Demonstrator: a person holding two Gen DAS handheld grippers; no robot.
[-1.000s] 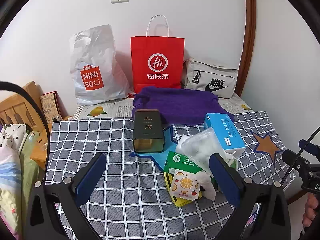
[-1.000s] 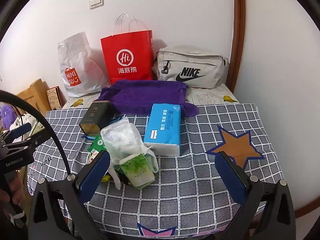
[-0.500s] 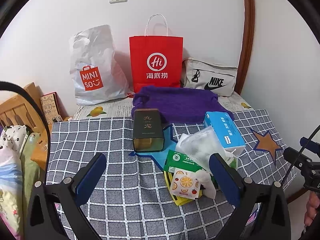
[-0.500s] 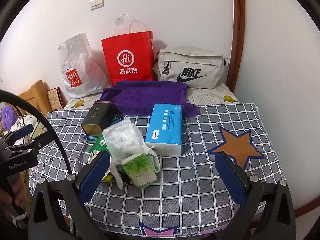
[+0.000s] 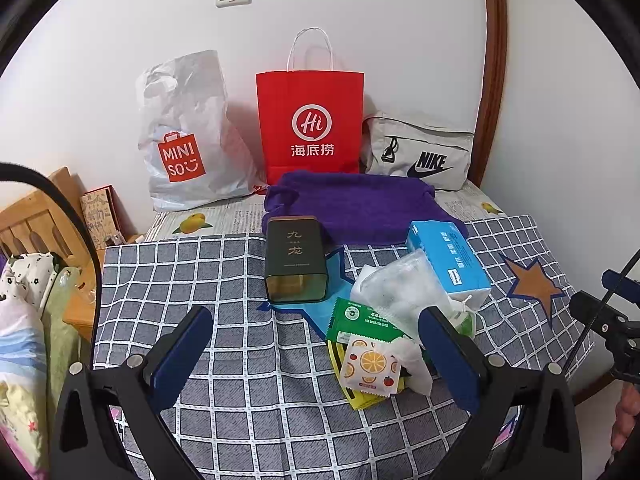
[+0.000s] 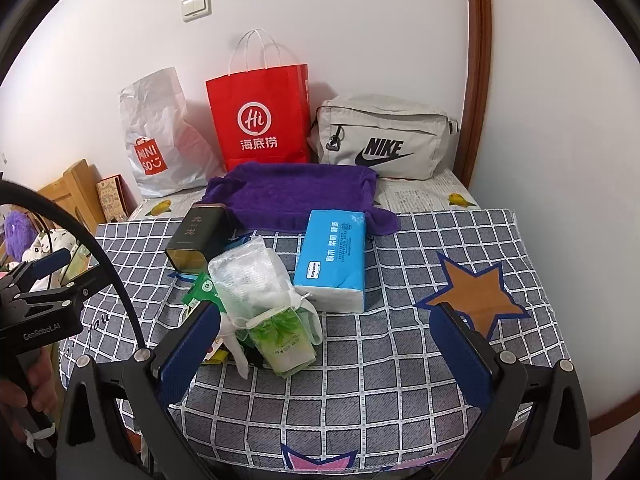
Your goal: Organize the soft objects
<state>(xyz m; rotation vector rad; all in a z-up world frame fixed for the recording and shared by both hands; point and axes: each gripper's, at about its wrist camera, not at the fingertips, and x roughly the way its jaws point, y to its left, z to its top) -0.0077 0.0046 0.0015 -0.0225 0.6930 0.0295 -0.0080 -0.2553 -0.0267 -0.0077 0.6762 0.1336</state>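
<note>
Since the earlier frames both views have shifted only slightly, and no object on the tabletop has changed place. The purple towel [image 6: 296, 196] lies spread at the rear of the tabletop [image 6: 400, 360], its front edge overlapping the grey checked cloth. The blue tissue pack [image 6: 334, 258] lies flat just in front of the towel, its far end touching the towel's corner. To its left a clear plastic bag [image 6: 250, 276] of white material rests against a green-printed tissue pack [image 6: 282, 342], which sits in a thin white bag. A green sachet [image 5: 360, 320] and an orange-slice sachet [image 5: 370, 366] lie on a yellow packet beside that pile. A dark green tin [image 5: 295, 260] lies on its side to the left of the pile, its end touching the towel. Behind the towel, against the wall, stand a white MINISO bag [image 5: 184, 136], a red paper bag [image 5: 310, 124] and a grey Nike bag [image 6: 384, 140], in that order from left to right. The left tongs [image 5: 316, 356] hover above the near part of the cloth with both pads wide apart and nothing between them. The right tongs [image 6: 326, 354] are likewise spread apart and empty, positioned low in front of the green-printed tissue pack.
</note>
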